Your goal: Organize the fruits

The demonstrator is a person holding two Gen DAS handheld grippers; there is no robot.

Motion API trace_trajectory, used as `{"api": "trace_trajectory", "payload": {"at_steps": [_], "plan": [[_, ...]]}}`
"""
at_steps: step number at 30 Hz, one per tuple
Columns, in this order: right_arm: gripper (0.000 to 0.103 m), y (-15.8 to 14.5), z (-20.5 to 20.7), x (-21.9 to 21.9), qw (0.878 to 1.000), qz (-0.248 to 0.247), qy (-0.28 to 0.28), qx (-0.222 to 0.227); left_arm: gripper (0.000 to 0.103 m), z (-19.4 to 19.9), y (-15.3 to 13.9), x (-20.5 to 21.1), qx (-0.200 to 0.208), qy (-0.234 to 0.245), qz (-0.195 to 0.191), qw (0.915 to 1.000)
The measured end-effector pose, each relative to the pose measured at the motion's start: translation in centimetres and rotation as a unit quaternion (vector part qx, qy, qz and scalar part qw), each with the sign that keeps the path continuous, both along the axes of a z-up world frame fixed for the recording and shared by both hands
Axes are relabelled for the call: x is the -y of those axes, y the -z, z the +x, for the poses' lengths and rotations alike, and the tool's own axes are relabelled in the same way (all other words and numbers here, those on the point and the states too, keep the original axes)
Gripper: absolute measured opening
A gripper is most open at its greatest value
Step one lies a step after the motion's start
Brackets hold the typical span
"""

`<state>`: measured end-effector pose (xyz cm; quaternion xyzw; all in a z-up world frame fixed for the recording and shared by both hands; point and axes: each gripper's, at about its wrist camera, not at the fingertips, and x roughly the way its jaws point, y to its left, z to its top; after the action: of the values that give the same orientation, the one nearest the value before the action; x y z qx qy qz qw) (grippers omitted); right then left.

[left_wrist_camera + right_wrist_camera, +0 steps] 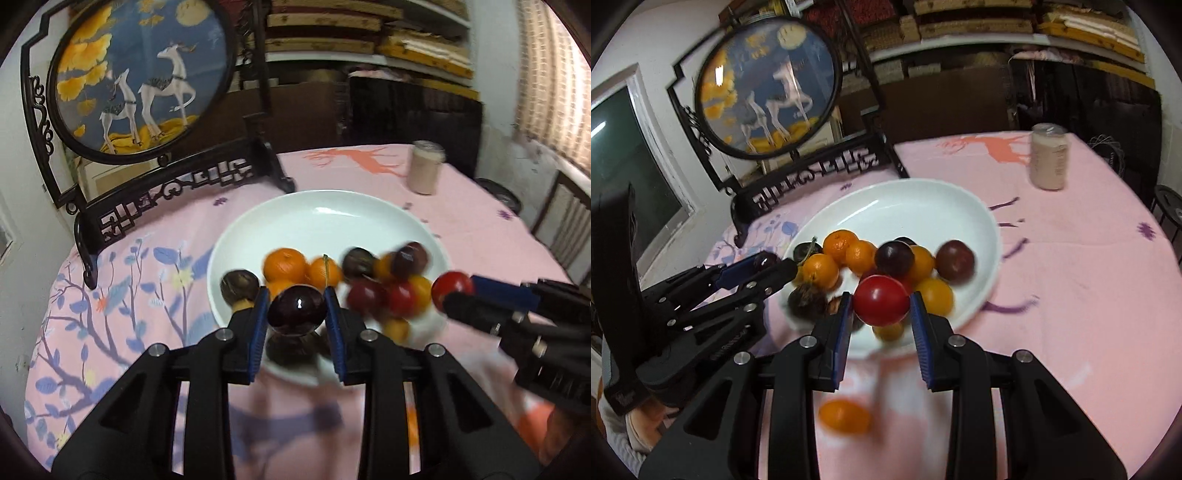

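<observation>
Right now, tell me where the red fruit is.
The red fruit is clamped in the right gripper, above the near rim of the white plate, beside the piled fruit.

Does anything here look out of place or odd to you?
One orange fruit lies loose on the pink cloth, outside the white plate where the other fruits are piled. Nothing looks spilled or broken.

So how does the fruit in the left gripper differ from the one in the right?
The left gripper is shut on a dark purple plum; the right gripper is shut on a bright red fruit. The plum looks slightly oval, the red fruit rounder. Both are glossy, pinched between blue pads over the white plate.
</observation>
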<state>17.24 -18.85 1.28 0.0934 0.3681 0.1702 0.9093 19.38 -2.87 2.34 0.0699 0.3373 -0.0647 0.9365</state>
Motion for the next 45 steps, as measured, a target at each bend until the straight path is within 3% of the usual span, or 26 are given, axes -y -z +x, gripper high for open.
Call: {"api": "trace_trajectory", "payload": {"at_steps": [4,6,8,14,21,28,45], "plan": [[0.032,0.7,3.1,-1.6,1.000,-0.030,-0.001,0.010,0.032,2.3,1.8,0.2,-0.013,-0.003,-0.003,0.9999],[0.033,0.6,3.9,-2.2,0.998,-0.056,0.001,0.019,0.041,2.8,2.3,-0.1,-0.017,-0.007,-0.010,0.9998],[0.051,0.6,4.7,-2.2,0.997,-0.069,0.001,0.027,0.090,3.5,2.7,-0.8,-0.020,-0.017,-0.016,0.9995],[0.055,-0.1,3.6,-0.6,0.998,-0.048,0.011,0.044,0.091,3.0,1.9,-2.3,-0.008,-0.028,-0.045,0.9986],[0.055,-0.2,0.4,0.1,1.000,-0.011,0.004,0.029,0.093,-0.3,1.4,-1.8,0.019,-0.027,-0.003,0.9994],[0.055,1.3,-4.6,-0.5,0.999,-0.030,-0.016,0.031,0.098,-3.7,1.7,-3.0,0.023,-0.048,-0.008,0.9986],[0.055,4.2,-9.9,-2.6,0.996,-0.066,-0.055,0.010,0.101,-9.8,2.9,-5.0,0.010,-0.093,0.010,0.9956]]}}
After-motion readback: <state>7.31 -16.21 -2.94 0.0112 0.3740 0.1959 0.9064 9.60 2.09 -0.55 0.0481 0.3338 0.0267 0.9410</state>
